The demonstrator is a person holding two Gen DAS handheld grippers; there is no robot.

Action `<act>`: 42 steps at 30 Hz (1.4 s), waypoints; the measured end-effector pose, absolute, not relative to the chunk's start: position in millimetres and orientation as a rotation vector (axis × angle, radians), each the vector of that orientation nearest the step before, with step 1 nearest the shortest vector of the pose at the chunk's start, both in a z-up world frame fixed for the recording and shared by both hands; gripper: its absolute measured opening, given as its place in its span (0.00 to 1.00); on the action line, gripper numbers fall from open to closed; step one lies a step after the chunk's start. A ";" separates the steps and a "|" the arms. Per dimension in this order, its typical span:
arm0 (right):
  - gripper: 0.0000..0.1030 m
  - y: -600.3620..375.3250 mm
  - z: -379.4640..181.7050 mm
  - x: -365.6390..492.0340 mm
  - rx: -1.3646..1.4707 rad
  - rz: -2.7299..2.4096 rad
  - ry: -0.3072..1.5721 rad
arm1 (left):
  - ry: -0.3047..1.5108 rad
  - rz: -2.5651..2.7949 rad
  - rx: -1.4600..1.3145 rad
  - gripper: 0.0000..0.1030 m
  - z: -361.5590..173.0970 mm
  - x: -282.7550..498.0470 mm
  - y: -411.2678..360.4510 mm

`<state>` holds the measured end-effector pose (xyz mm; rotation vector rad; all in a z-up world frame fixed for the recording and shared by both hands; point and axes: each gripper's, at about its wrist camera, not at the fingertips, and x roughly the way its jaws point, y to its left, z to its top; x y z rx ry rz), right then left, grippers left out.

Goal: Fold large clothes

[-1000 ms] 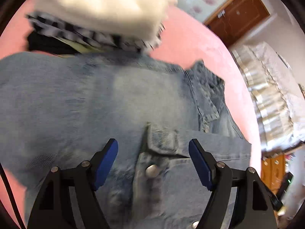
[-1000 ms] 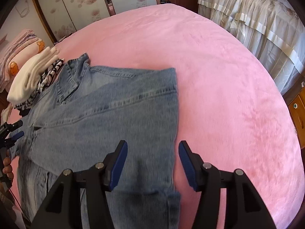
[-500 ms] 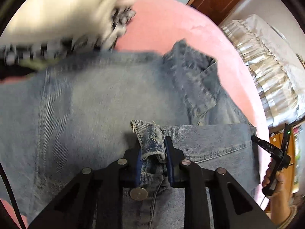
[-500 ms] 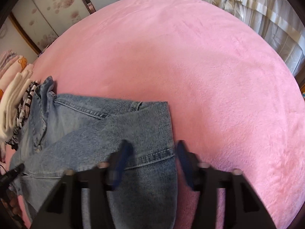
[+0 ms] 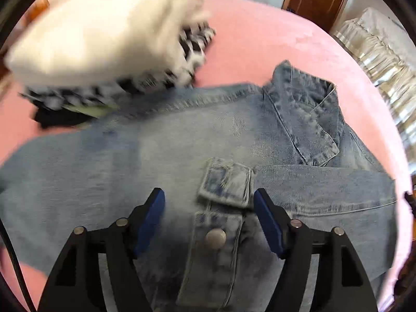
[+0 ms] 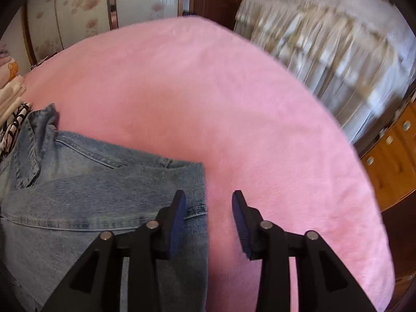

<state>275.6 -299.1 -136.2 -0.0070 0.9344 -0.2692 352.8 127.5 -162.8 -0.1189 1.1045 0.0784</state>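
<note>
A light blue denim jacket (image 5: 182, 145) lies partly folded on the pink bed cover (image 5: 273, 41). Its collar (image 5: 304, 109) points to the far right. In the left wrist view my left gripper (image 5: 209, 200) is open and empty, its jaws either side of a folded cuff tab (image 5: 226, 182) and a metal snap button (image 5: 215, 236). In the right wrist view the jacket (image 6: 91, 187) lies at the left. My right gripper (image 6: 208, 205) is open and empty, straddling the jacket's right edge, one finger over denim, the other over the bed cover (image 6: 208, 91).
A stack of folded clothes (image 5: 104, 41), white on top with black-and-white check below, sits beyond the jacket on the left; it also shows in the right wrist view (image 6: 11, 109). A second bed with a frilled skirt (image 6: 325, 39), a wooden cabinet (image 6: 390, 161) and doors stand beyond.
My left gripper was shut on the cuff tab half a second ago and has let go; the tab now lies flat. My right gripper moved right to the jacket's edge.
</note>
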 end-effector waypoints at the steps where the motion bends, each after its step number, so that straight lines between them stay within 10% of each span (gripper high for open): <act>1: 0.44 -286.1 -128.5 264.2 -0.008 -0.229 0.906 | 1.077 0.073 -0.103 0.68 -155.2 342.6 120.6; 10: 0.49 -178.3 -157.8 219.7 -0.003 0.127 1.041 | 1.168 -0.166 -0.145 0.68 -176.2 305.0 44.0; 42: 0.61 -240.8 -137.3 124.0 0.143 -0.095 1.099 | 1.119 -0.094 -0.058 0.68 -137.8 223.1 85.1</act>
